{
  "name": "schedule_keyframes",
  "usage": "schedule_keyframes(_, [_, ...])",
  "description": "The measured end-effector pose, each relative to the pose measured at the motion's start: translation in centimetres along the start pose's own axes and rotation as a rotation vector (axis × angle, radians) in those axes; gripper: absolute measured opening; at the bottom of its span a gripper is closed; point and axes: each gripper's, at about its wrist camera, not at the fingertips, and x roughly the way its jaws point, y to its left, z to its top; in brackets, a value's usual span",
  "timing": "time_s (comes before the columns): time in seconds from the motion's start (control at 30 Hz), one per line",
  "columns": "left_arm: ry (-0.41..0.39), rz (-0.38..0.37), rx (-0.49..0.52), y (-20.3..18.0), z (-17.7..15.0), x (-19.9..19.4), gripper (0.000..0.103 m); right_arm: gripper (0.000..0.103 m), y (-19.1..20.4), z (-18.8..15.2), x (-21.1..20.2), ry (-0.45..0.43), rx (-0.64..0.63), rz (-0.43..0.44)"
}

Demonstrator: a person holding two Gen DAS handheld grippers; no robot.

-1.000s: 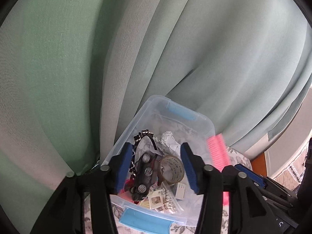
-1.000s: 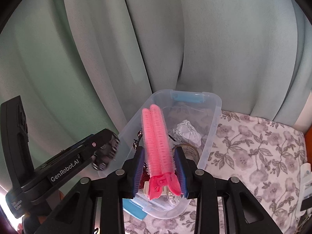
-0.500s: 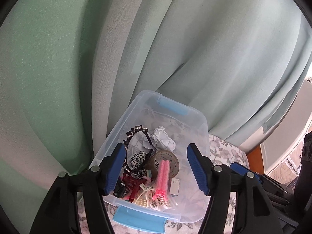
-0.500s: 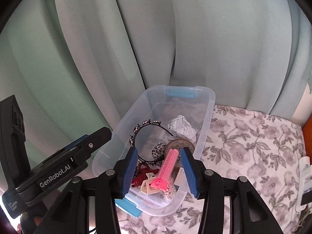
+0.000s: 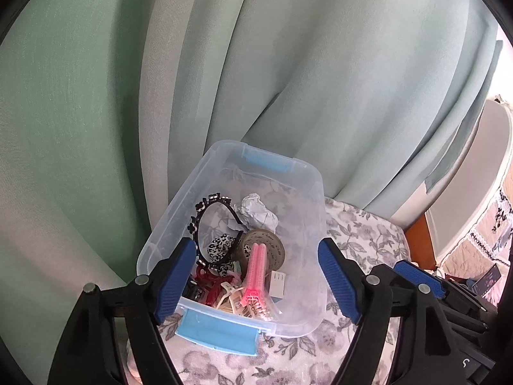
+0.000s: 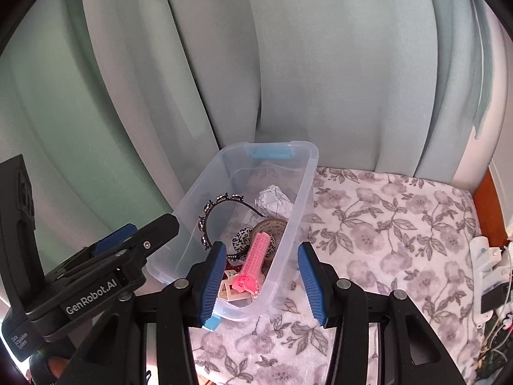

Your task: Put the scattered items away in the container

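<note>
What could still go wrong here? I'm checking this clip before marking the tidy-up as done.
1. The clear container sits at the edge of the floral cloth, against the curtain; a nudge from either open gripper might shift it.
2. The pink hair roller lies loosely on top of the tape roll and clips, so it may slide if the bin is moved.
3. The left gripper, its jaws opening, straddles the near rim and could catch it.

the floral bedspread (image 6: 384, 231) to the right of the clear bin (image 6: 304, 192) is wide open, easy to pass there. curtains (image 6: 288, 64) press right behind and along the bin's left wall. the bin's near half is cluttered, its far end mostly bare.
</note>
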Motion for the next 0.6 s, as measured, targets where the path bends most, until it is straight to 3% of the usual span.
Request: schedule_keyframes(0.6, [0.030, 0.025, 0.095, -2.3, -2.7, -2.9, 0.087, 0.063, -0.8, -3.1, -5.0, -0.006, 0.040, -0.079])
